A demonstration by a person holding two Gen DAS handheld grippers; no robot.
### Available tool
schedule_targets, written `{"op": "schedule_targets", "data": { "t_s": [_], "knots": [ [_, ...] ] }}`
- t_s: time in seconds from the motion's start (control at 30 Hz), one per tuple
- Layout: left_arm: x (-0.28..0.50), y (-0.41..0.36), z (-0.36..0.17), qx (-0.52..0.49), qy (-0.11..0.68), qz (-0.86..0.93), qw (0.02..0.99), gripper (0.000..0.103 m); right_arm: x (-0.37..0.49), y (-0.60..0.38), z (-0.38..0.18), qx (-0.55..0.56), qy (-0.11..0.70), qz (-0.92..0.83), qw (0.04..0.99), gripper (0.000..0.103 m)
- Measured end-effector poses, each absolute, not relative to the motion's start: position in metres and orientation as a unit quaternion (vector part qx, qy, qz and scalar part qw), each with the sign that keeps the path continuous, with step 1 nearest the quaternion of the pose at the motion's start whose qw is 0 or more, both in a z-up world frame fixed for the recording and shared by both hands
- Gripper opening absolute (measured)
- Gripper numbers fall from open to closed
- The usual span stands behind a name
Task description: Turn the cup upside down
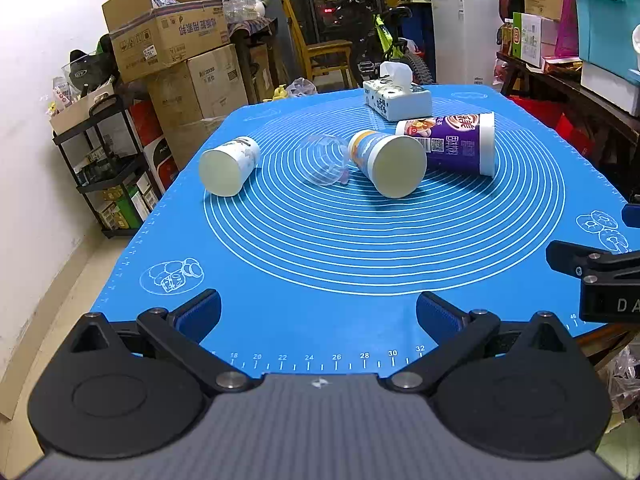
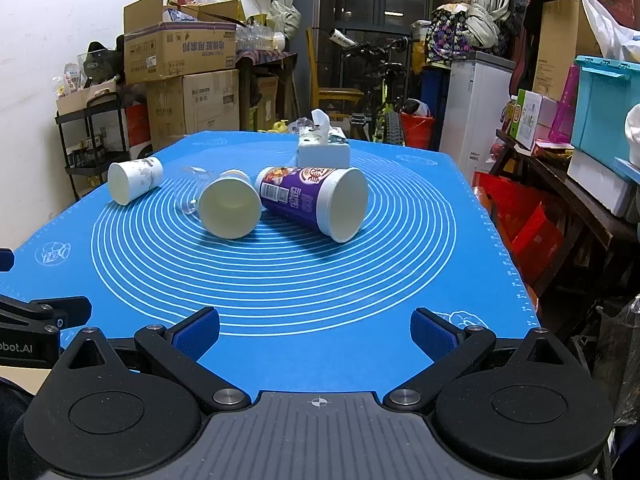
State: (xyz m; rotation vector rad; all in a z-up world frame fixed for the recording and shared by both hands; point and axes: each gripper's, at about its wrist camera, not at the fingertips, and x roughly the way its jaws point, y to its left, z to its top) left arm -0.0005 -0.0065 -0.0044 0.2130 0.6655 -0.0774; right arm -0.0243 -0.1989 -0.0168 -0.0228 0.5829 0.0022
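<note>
Several cups lie on their sides on the blue mat (image 1: pixel 320 248). A white patterned cup (image 1: pixel 228 166) (image 2: pixel 134 180) lies at the left. A clear plastic cup (image 1: pixel 326 160) (image 2: pixel 191 194) lies in the middle. A blue-and-orange paper cup (image 1: pixel 386 162) (image 2: pixel 230 204) lies beside it, mouth toward me. A purple cup (image 1: pixel 452 142) (image 2: pixel 312 200) lies at the right. My left gripper (image 1: pixel 318 312) is open and empty near the mat's front edge. My right gripper (image 2: pixel 316 334) is open and empty, also near the front edge.
A tissue box (image 1: pixel 398 98) (image 2: pixel 324 148) stands at the back of the mat. The right gripper's body (image 1: pixel 600 276) shows at the left wrist view's right edge. Stacked cardboard boxes (image 1: pixel 176 52) and a black shelf (image 1: pixel 104 168) stand left of the table.
</note>
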Motion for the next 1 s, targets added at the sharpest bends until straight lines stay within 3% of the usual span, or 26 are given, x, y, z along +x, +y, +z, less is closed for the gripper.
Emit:
{"op": "schedule_targets", "data": {
  "t_s": [1.0],
  "knots": [
    [-0.0009, 0.0015, -0.0032, 0.102, 0.32, -0.035, 0.941, 0.102, -0.0221, -0.1987, -0.0167, -0.017, 0.287, -0.002, 0.958, 0.101]
  ]
}}
